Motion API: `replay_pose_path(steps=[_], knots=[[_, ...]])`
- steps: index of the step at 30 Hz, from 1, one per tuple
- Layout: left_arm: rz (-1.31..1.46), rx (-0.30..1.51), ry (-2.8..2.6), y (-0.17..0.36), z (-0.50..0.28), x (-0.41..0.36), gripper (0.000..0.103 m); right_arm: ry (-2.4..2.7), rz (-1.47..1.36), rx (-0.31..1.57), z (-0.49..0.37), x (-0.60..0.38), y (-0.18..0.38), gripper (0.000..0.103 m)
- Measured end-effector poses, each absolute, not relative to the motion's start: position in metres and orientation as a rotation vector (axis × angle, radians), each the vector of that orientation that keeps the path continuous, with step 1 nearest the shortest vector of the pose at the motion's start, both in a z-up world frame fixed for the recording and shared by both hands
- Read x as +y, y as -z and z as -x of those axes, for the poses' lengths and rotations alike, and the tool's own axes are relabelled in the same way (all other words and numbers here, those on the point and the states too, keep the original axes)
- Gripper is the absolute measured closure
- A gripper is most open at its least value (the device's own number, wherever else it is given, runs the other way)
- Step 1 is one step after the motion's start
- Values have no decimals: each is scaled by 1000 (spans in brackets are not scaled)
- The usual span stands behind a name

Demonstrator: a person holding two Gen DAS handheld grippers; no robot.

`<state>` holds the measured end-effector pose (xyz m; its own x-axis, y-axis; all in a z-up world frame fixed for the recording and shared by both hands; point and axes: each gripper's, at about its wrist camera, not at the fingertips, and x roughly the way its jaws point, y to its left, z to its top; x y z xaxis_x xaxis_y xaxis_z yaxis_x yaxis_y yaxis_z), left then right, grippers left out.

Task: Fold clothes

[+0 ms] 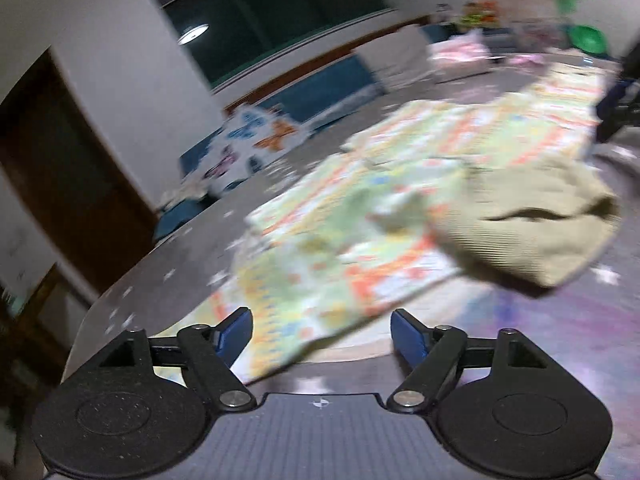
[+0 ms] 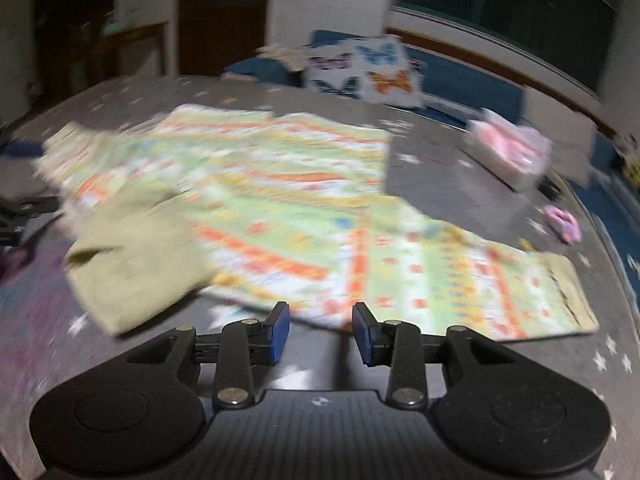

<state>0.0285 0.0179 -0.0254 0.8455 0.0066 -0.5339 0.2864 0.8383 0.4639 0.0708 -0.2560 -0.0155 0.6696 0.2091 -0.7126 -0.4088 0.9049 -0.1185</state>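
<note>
A patterned garment in green, orange and white (image 1: 360,240) lies spread on a grey star-print bed cover (image 1: 180,264); it also shows in the right wrist view (image 2: 320,216). It has an olive ribbed collar part (image 1: 520,220), seen at left in the right wrist view (image 2: 132,256), and an olive cuff (image 2: 572,292). My left gripper (image 1: 322,334) is open and empty just above the garment's near edge. My right gripper (image 2: 321,330) is open and empty at the garment's near edge. Both views are motion-blurred.
A butterfly-print pillow (image 1: 256,140) (image 2: 368,72) lies at the bed's far side. A pink packet (image 2: 508,152), a pink hair tie (image 2: 562,222) and a green bowl (image 1: 588,38) sit further off. A dark door (image 1: 60,184) and window (image 1: 272,12) stand behind.
</note>
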Motion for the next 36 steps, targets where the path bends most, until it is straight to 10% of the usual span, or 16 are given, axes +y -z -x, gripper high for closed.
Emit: replay_pose_path(steps=[14,21,27,36], knots=[[-628,435,328,33,-8,-34,23,-555,417,646,-34,-196,24,56],[-537,429,417,24,-11,-38,60,-609,360,632,-38,-192,17,61],[-458,422,492,17,-13,-41,92,-654,309,625,-41,-190,13,89],[-522,409,491,14,-6,-36,78,-664,317,632,-36,-190,13,92]])
